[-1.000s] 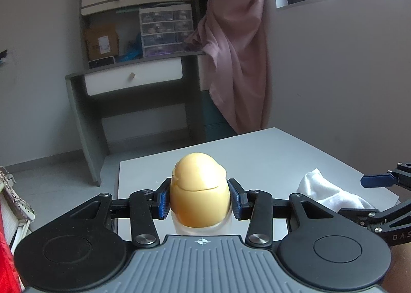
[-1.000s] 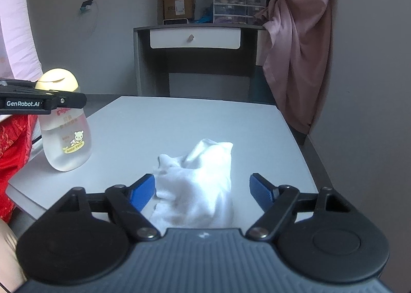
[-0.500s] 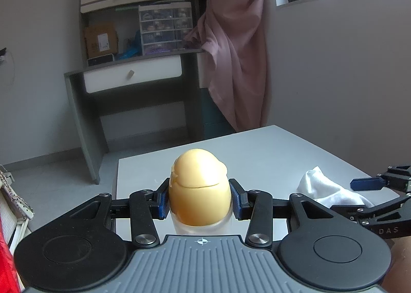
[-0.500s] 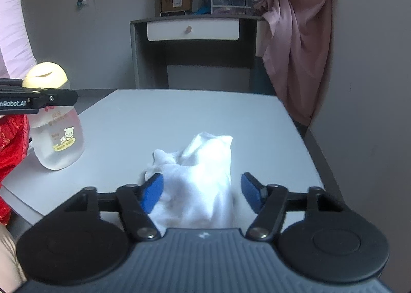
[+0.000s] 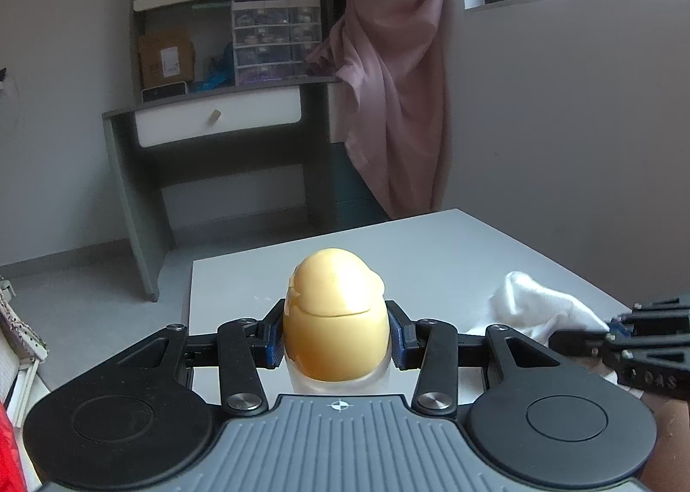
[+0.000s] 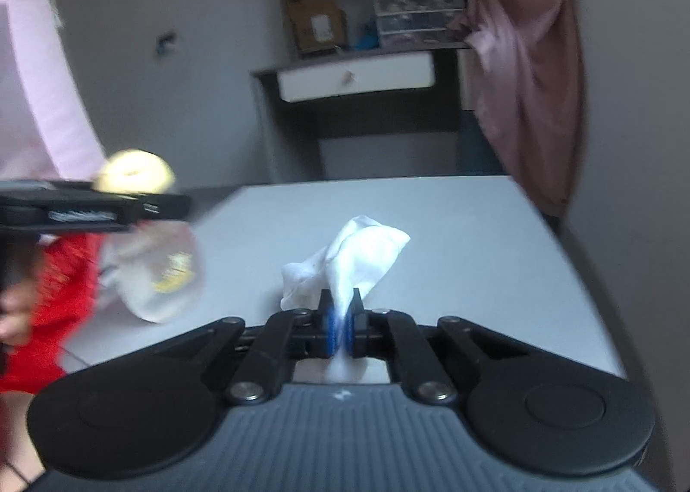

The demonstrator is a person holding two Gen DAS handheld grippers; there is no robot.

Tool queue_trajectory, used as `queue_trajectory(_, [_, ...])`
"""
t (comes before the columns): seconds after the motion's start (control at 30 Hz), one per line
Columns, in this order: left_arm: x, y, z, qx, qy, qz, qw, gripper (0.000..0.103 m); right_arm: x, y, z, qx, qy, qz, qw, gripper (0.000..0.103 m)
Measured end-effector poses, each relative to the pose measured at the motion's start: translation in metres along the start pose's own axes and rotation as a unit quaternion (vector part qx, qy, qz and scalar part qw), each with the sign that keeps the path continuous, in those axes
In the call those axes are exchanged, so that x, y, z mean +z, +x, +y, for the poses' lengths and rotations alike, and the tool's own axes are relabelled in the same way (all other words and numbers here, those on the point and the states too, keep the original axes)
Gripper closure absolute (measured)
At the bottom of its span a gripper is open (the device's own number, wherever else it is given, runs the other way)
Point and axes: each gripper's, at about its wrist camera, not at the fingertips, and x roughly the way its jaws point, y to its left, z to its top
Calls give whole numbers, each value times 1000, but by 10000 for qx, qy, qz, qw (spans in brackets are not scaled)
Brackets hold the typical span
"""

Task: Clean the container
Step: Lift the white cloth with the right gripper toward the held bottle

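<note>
On the near left part of the grey table (image 5: 431, 250), we record the left gripper (image 5: 335, 340) closed on a bottle (image 5: 334, 319): its blue pads (image 5: 272, 345) press both sides of the yellow dome cap, with the frosted clear body showing just below. From the right wrist view the bottle (image 6: 159, 276) appears blurred, its body hanging below the left gripper (image 6: 92, 207) at the table's left edge; we cannot tell from these views whether its base touches the tabletop. A yellow label marks its side, too blurred to read.

Right of the bottle, we list a white cloth (image 6: 349, 263), crumpled, one fold pinched between the nearly touching fingers (image 6: 328, 328) of the right gripper (image 6: 340, 326). The rest of the cloth (image 5: 534, 304) lies bunched on the table beyond the fingertips.

Far side of the room: a grey desk (image 5: 207, 121) with a white drawer, a set of small plastic drawers (image 5: 276, 41) on it, a cardboard box (image 5: 166, 58) beside those, and a mauve curtain (image 5: 392, 73) to the right.
</note>
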Motion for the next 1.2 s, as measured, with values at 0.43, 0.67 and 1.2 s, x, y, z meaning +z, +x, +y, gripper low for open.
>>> queue_trajectory(0.43, [2,3,2,-34,-34,26,10000,58,6,11,49,1563,279,-166,9872,98])
queue_trajectory(0.67, [6,4,4,-69,-29,56,10000,58,10,17,55,1779,249,-326,9832,98])
queue_trajectory(1.2, [7,9,9,-191,-90,64,9998,58,-5,44,51,1957,476,-95,9795,97])
